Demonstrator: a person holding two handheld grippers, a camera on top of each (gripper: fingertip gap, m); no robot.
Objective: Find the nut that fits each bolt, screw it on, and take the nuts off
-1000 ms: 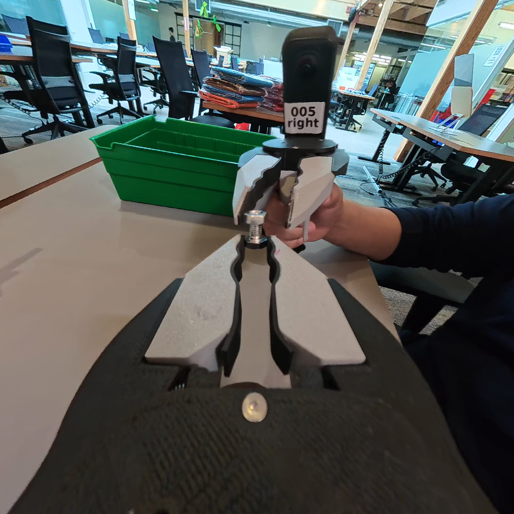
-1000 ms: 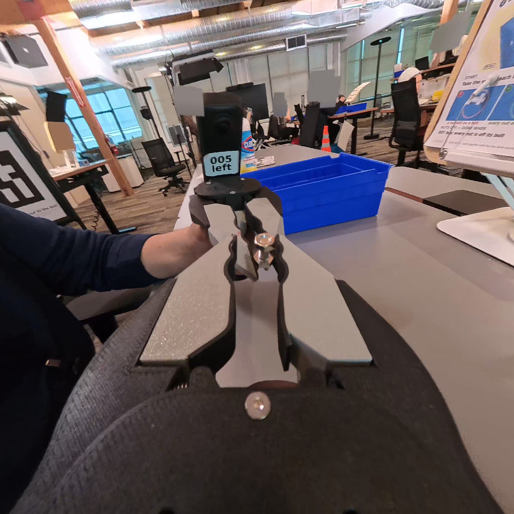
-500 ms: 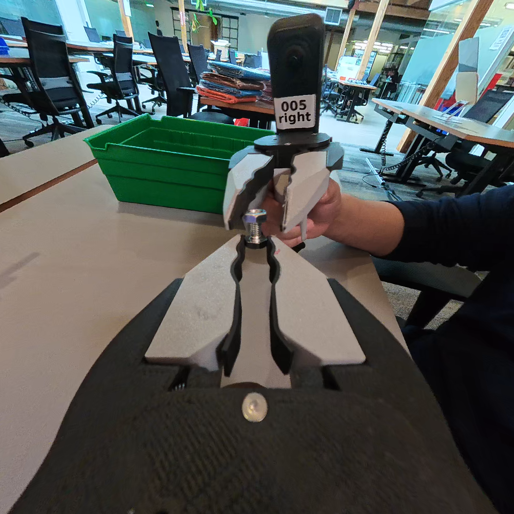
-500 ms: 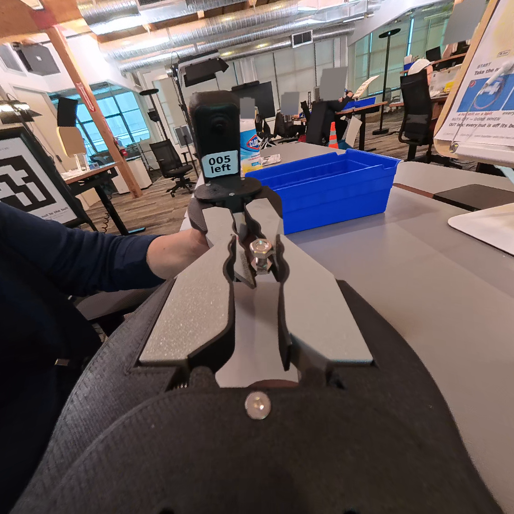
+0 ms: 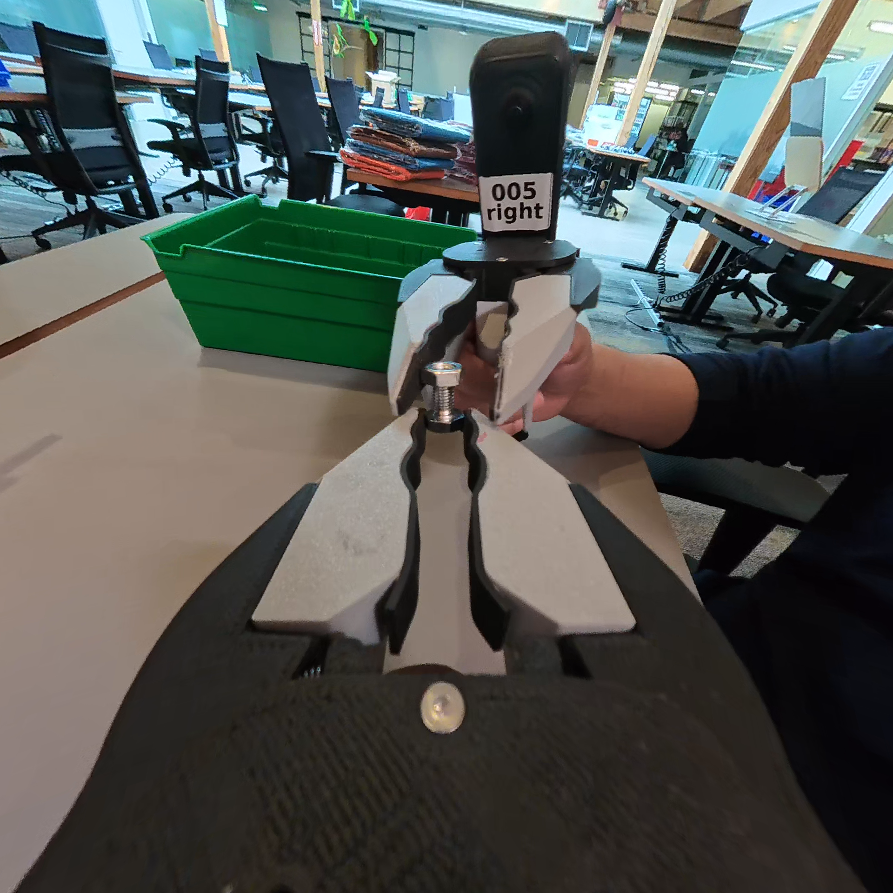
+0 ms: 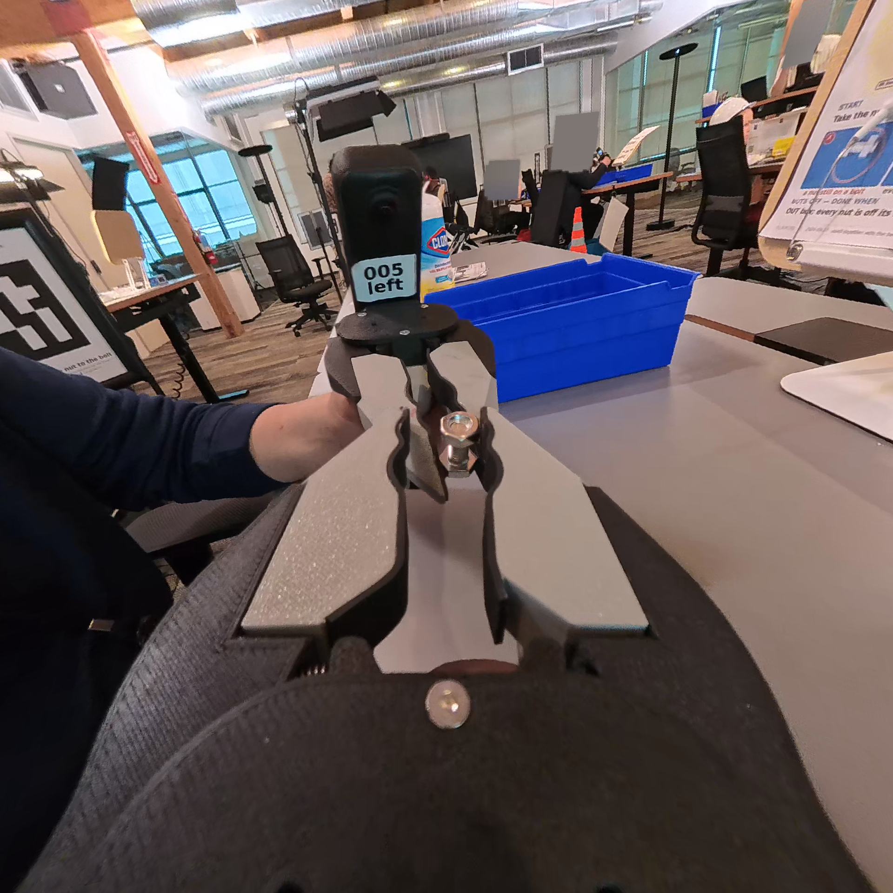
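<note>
Right gripper has been tilted and shifted slightly since the earlier frame, its fingers now spread around the nut without a clear pinch. Bolt is held upright above the table, head pinched at the tips of the left gripper, pressed together on it. Nut is seen threaded at the top end of the bolt. In the right wrist view, nut and bolt sit between both grippers' tips. Green bin stands far left, blue bin far right in the other view. Both grippers are held by hands.
</note>
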